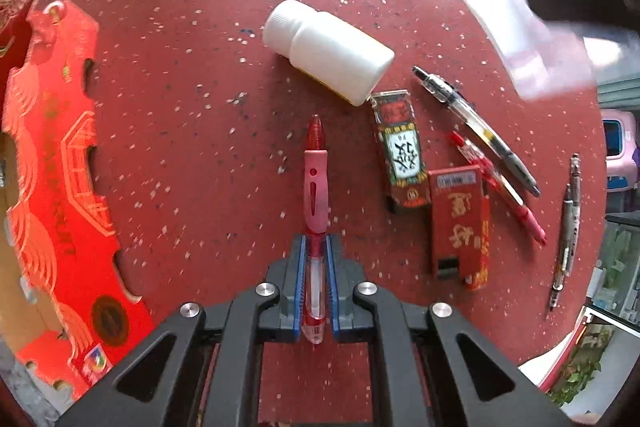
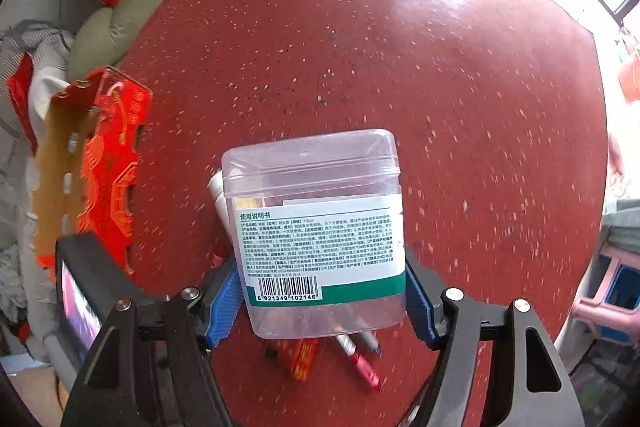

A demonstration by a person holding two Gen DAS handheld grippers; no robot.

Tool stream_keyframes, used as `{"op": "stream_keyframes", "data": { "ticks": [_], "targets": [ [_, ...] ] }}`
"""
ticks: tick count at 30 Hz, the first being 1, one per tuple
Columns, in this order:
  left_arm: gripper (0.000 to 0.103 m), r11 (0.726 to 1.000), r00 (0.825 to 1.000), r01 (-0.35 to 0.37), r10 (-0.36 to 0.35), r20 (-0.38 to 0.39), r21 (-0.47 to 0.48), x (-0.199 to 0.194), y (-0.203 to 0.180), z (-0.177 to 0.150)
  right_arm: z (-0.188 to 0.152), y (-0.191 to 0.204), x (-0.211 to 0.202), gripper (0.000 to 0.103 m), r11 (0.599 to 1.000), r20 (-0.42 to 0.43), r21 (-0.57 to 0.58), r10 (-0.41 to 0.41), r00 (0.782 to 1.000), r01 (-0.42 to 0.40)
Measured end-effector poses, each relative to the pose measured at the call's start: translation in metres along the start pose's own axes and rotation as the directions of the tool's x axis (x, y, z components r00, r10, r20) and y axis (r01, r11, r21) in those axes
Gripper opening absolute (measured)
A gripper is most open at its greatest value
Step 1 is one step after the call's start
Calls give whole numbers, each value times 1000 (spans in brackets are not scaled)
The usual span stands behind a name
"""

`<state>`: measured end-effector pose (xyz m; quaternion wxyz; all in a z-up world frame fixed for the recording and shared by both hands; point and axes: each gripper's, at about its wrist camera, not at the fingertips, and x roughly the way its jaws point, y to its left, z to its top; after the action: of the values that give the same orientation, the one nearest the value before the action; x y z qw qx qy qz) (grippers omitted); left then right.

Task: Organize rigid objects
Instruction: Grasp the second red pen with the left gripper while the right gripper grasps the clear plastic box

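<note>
The left hand-held gripper (image 1: 316, 287) is clamped on a slim translucent red pen (image 1: 315, 195), just below the smooth white cylindrical bottle (image 1: 328, 49) on the speckled tabletop (image 1: 180, 107). The right hand-held gripper (image 2: 326, 295) is clamped on a clear, square-shouldered plastic jar (image 2: 316, 227).

I've got wide bare table (image 1: 192, 75) toward its far edge and down the middle, plenty of room to pass there. Along the left edge a red notched board (image 1: 60, 167) blocks me. On the right side it's crowded: white bottle (image 1: 328, 51) lying flat, two small red boxes (image 1: 400, 151), several pens (image 1: 476, 127) close together, hardly any gaps between them.
</note>
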<state>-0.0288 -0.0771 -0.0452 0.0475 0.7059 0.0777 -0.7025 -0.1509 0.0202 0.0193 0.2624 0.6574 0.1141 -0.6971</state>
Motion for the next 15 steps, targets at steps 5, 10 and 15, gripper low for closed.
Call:
{"op": "stream_keyframes", "data": {
  "ticks": [5,10,15],
  "targets": [
    [10,1000,999,1,-1,32,-1,-29,-1,-14,-39,-10,-15,71,999,-21,27,28,999,-27],
    [10,1000,998,12,-11,66,-12,-58,-5,-29,-76,-17,-24,71,997,-48,63,48,998,-45],
    [10,1000,996,17,-16,93,-10,-77,-1,-43,-102,-20,-30,71,996,-61,74,58,996,-53]
  ]
}}
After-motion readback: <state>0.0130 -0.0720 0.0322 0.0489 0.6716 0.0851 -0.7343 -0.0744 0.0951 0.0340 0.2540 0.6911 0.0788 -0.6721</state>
